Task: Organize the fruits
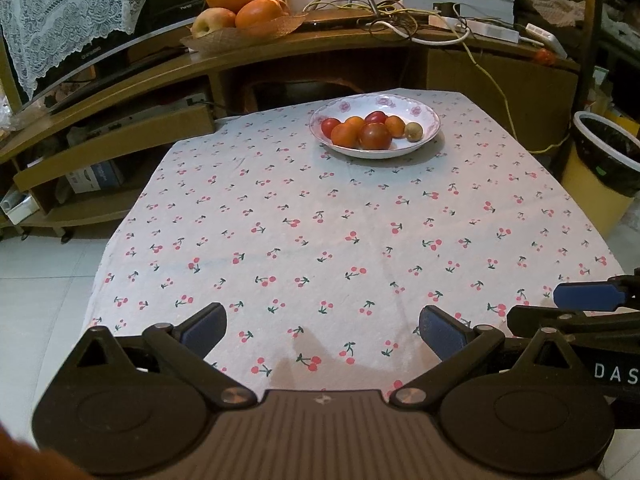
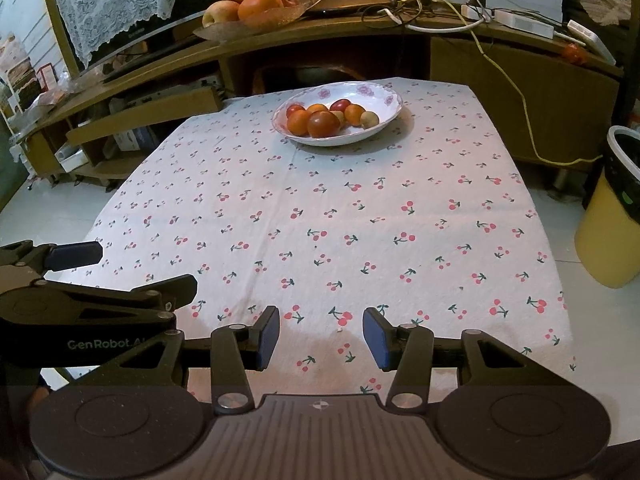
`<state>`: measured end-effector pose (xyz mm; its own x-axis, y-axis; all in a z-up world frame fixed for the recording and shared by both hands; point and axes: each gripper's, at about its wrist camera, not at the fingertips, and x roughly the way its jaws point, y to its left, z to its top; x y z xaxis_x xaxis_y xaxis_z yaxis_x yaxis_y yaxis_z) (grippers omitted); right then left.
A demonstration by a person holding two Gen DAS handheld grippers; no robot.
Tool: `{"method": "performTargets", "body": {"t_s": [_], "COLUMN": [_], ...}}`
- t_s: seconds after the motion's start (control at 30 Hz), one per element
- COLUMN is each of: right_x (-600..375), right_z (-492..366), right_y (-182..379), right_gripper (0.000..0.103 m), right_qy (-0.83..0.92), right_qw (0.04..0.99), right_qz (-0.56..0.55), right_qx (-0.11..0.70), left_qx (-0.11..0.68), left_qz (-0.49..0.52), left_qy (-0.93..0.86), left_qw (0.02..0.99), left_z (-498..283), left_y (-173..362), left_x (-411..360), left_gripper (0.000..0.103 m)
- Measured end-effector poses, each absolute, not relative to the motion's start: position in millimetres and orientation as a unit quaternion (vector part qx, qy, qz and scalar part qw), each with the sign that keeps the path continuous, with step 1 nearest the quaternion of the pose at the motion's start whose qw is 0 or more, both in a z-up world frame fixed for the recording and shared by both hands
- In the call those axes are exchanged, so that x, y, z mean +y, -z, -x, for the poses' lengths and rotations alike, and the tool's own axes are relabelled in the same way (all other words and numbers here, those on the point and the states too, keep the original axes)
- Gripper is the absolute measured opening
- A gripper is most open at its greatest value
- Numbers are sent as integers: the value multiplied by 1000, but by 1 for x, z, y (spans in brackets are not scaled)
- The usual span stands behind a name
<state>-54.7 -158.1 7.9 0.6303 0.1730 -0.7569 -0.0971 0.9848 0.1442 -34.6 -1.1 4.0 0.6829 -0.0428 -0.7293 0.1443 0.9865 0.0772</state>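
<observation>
A white floral bowl (image 1: 424, 114) (image 2: 384, 96) sits at the far end of the cherry-print tablecloth (image 1: 320, 232) (image 2: 320, 220). It holds several small fruits: red tomatoes (image 1: 375, 136) (image 2: 322, 124), oranges (image 1: 344, 135) (image 2: 298, 122) and a pale round fruit (image 1: 413, 131) (image 2: 369, 119). My left gripper (image 1: 322, 330) is open and empty over the near table edge. My right gripper (image 2: 321, 338) is open and empty beside it, and shows at the right in the left wrist view (image 1: 580, 306).
A woven tray (image 1: 240, 34) (image 2: 256, 26) with large oranges and apples stands on the wooden shelf behind the table, next to tangled cables (image 1: 400, 16). A yellow bin (image 1: 600, 172) (image 2: 612, 216) stands at the table's right. A monitor (image 1: 80, 40) is at the left.
</observation>
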Motion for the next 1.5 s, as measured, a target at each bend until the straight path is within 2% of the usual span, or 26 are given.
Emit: {"method": "performTargets", "body": {"t_s": [1.5], "right_x": [-150], "right_z": [62], "right_y": [-8], "right_gripper": [48], "right_qy": [-75], "right_qw": [901], "right_qz": [-42], "right_qx": [425], "left_qx": [388], "left_qz": [-79], "left_qy": [36], "left_qw": [918], "left_z": [47], "left_y": [-6], "left_x": [0], "left_gripper": [103]}}
